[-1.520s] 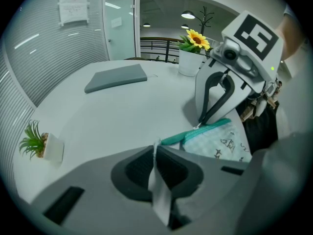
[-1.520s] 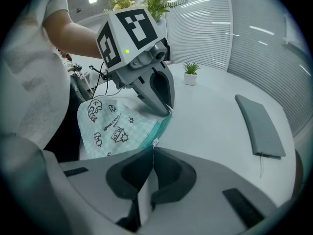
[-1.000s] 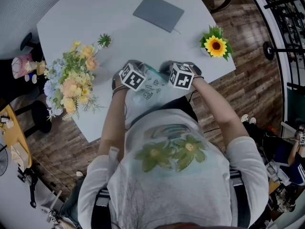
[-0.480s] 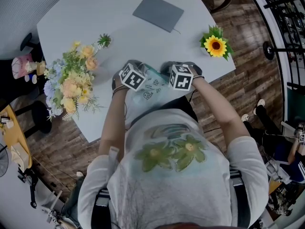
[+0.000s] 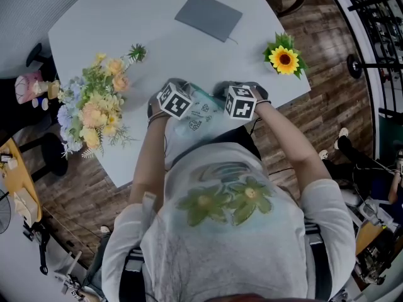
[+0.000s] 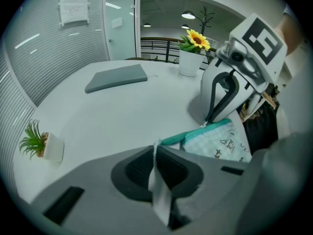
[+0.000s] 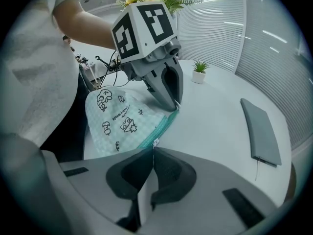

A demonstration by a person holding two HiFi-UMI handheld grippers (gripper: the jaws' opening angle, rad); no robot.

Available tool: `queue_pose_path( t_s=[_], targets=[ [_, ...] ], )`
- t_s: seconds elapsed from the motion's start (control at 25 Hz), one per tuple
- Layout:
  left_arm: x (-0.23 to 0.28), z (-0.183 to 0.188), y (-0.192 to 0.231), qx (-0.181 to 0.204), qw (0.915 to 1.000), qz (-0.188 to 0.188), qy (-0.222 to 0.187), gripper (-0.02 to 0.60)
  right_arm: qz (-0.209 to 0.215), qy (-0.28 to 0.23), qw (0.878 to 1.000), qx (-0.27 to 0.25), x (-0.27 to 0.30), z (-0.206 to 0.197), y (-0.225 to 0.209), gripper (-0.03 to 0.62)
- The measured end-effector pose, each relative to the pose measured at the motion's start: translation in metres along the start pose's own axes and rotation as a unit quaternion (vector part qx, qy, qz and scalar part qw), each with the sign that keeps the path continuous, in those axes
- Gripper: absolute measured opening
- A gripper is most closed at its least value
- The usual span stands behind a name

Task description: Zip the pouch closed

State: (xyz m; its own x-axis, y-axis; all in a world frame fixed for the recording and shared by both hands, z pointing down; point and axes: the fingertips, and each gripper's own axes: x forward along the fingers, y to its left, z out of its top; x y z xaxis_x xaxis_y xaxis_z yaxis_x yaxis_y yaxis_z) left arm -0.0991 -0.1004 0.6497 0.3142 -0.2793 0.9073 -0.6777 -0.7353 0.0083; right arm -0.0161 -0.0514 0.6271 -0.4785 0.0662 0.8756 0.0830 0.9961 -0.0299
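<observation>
Your arms: both forearms reach forward from your torso and converge over the near edge of the white table (image 5: 126, 17). The left runs almost straight ahead, and the right angles inward from the elbow.
Your hands: each one tips its tool steeply down at the tabletop. The 2 tools sit near each other but apart.
Left gripper (image 6: 155, 147): your jaws are pressed together with no gap at the tips. They pinch the end of the pouch (image 5: 199, 117), right where its teal zipper band (image 6: 195, 133) runs in between them.
Right gripper (image 7: 153, 146): your jaws are fully closed here too. They clamp the zipper pull (image 7: 154, 141), a small metal piece that shows just at the tips, partway along the teal band.
Pouch position: it lies at the table's near edge in front of you, spanning the gap between the 2 grippers. Its mint, cartoon-printed body spreads back toward your torso.
Zipper: the teal band stretches in a line from one set of jaws to the other, and a short length continues past the right gripper. You cannot tell from these views how much of it is closed.
Surroundings: a flat grey case (image 5: 209, 16) lies at the far side of the table. A potted sunflower (image 5: 284, 58) stands to your right, a flower bouquet (image 5: 94, 106) to your left, and a small green plant (image 6: 41, 143) just beyond the bouquet.
</observation>
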Motion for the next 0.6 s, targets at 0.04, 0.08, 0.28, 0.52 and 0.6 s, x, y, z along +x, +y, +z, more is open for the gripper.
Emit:
queue_pose_path(
  t_s=[0.04,0.08,0.28,0.52,0.6],
  targets=[
    [0.0,-0.0001,-0.0011,-0.002,1.0,-0.003,0.0,0.021,0.0,0.0,1.0,0.0,0.0,0.0001,0.0001,0.02],
    [0.0,-0.0003,-0.0017,-0.002,1.0,-0.004,0.0,0.021,0.0,0.0,1.0,-0.001,0.0,0.0001,0.0003,0.02],
    [0.0,0.0004,-0.0022,-0.001,1.0,-0.004,0.0,0.02,-0.003,0.005,1.0,-0.013,-0.0008,-0.0003,0.0009,0.02],
    [-0.0005,0.0001,-0.0026,0.0,1.0,-0.004,0.001,0.021,0.003,0.015,1.0,-0.02,-0.0015,-0.0003,0.0026,0.02],
    [-0.0005,0.0003,-0.0025,-0.001,1.0,-0.003,0.0,0.021,0.005,0.022,0.999,-0.027,-0.0018,-0.0028,0.0036,0.02]
  ],
)
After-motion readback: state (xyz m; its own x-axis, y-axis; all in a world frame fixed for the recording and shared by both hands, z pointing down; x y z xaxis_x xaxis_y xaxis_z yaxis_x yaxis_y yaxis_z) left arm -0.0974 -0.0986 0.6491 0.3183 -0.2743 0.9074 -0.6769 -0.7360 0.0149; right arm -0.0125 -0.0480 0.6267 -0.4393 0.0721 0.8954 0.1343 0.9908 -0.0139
